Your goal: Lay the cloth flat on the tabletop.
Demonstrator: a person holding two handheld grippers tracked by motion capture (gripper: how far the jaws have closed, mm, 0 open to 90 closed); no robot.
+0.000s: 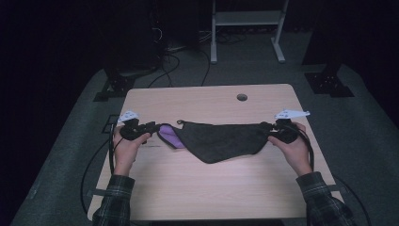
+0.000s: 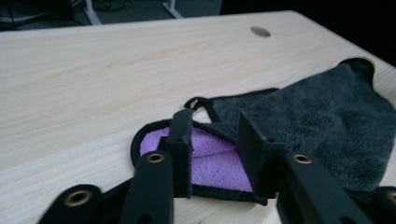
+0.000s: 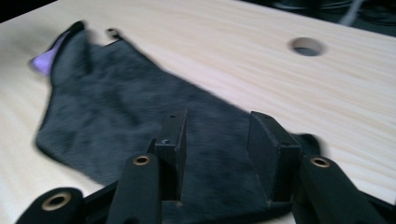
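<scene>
A dark grey cloth (image 1: 216, 139) with a purple underside (image 1: 168, 135) lies stretched across the middle of the wooden table (image 1: 211, 188), its left corner folded over to show the purple. My left gripper (image 1: 153, 126) sits at that left corner. In the left gripper view its jaws (image 2: 217, 119) stand apart over the purple fold (image 2: 210, 158), and the pads do not press on it. My right gripper (image 1: 264, 127) is at the cloth's right end. Its jaws (image 3: 219, 119) are also apart, with the grey cloth (image 3: 116, 102) lying between and under them.
A round cable hole (image 1: 242, 97) is in the table's far side, right of centre. Beyond the table, a white metal frame (image 1: 247, 23), black stand feet (image 1: 329, 82) and cables rest on the dark floor. Bare wood surrounds the cloth.
</scene>
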